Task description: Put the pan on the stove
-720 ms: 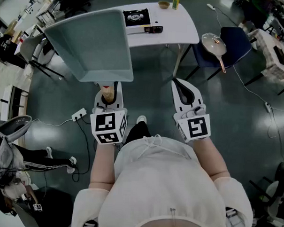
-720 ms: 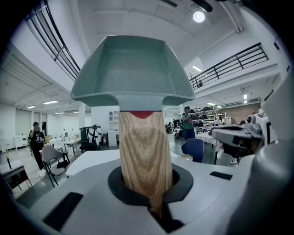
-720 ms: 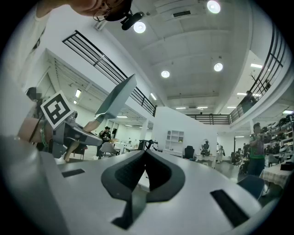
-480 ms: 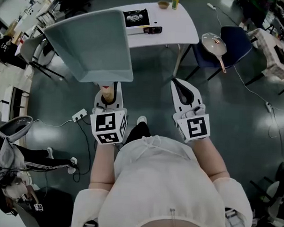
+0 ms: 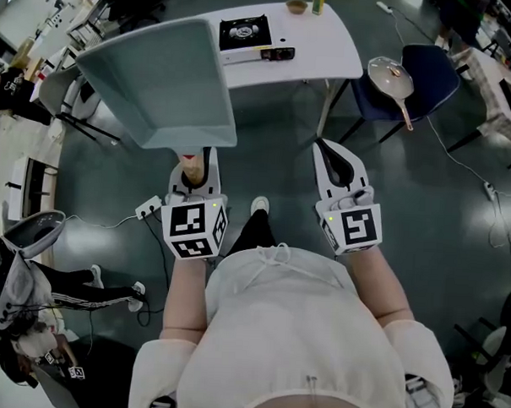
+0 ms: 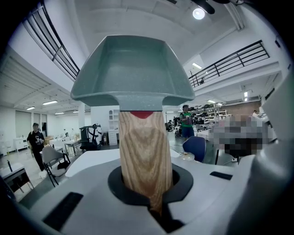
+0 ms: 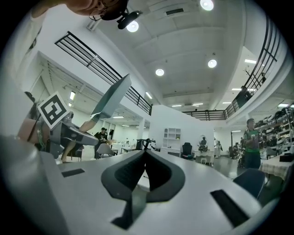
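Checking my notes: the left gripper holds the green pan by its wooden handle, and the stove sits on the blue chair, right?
Not quite. The left gripper does hold the green pan by its wooden handle, but the stove sits on the white table, not the blue chair, as the head view shows.

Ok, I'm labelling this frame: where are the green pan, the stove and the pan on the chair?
green pan (image 5: 159,85), head view, middle of its broad face.
stove (image 5: 244,32), head view, on its burner.
pan on the chair (image 5: 388,76), head view, on its round body.
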A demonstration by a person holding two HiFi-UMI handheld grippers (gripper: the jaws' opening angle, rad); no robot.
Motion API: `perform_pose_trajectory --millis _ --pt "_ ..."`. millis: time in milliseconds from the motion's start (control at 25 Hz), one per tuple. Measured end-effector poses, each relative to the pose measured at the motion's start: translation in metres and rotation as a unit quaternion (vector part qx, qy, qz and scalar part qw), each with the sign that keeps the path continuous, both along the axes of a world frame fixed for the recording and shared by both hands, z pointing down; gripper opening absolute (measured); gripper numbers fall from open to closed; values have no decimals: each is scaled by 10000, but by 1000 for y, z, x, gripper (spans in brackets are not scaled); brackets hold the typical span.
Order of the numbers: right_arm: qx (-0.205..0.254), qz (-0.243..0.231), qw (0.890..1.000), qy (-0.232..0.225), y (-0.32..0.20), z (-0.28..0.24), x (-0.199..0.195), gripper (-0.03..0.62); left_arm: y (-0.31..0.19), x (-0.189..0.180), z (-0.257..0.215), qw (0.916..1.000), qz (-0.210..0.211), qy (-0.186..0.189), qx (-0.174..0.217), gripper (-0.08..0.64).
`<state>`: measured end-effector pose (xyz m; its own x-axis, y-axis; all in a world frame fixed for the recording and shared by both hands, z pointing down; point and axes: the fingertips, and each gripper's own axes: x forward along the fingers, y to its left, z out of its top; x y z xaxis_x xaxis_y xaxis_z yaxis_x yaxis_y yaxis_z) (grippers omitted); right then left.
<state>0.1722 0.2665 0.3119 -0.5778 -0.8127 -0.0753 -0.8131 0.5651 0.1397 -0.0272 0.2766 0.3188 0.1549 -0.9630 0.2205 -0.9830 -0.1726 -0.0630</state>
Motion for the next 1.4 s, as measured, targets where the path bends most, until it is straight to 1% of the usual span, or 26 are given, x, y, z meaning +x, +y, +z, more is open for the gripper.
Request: perform_pose_trajectory --millis 160,320,480,600,840,960,1160,1400 --pt "-60 55 9999 87 -23 6 -9 3 -25 -5 10 9998 79 -88 -128 22" --pt "-162 148 9996 167 -59 20 -22 2 -65 -13 27 9995 223 -82 -228 21" --pt "-206 270 9991 242 -112 25 -42 2 -123 -30 34 9989 357 -34 -290 21" --pt "-243 445 9981 361 -155 21 -56 2 -169 -45 33 9982 485 69 -349 21" --pt "-224 736 9962 417 -241 9 -94 2 -261 -90 34 9963 683 168 -502 21" --pt "-234 878 9947 474 -275 9 -107 2 -297 -105 40 9948 777 246 -612 21" --pt "-432 881 9933 612 -315 24 -123 2 -337 -116 60 9924 839 267 -859 21" --pt "-551 785 9933 646 -358 41 -130 2 -370 -117 83 9898 784 250 -1166 21"
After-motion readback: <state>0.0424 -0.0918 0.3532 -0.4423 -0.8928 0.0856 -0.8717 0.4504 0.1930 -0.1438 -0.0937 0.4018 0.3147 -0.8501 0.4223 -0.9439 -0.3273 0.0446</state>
